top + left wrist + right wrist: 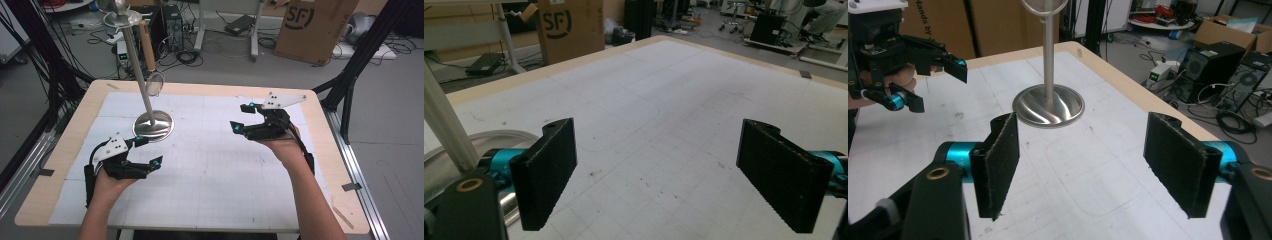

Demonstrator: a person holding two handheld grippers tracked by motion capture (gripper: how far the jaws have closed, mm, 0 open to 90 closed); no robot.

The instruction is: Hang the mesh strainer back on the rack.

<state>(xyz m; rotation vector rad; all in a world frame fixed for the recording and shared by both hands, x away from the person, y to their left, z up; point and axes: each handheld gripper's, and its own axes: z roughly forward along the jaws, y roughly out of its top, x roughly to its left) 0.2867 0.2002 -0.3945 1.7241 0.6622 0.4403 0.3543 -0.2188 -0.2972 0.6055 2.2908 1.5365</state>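
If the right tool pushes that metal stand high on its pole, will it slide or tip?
Probably tip: the metal stand has a tall thin pole over a modest round base, and a strainer hangs near its top. The polished base may also slide on the smooth table mat.

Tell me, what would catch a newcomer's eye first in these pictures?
Most likely the shiny metal stand, a round base and tall pole at the back left of the table, with a wooden-handled strainer hanging from its top. Next, the two black claws in a person's hands: the left claw just in front of the stand's base, the right claw over the right side, both open and empty.
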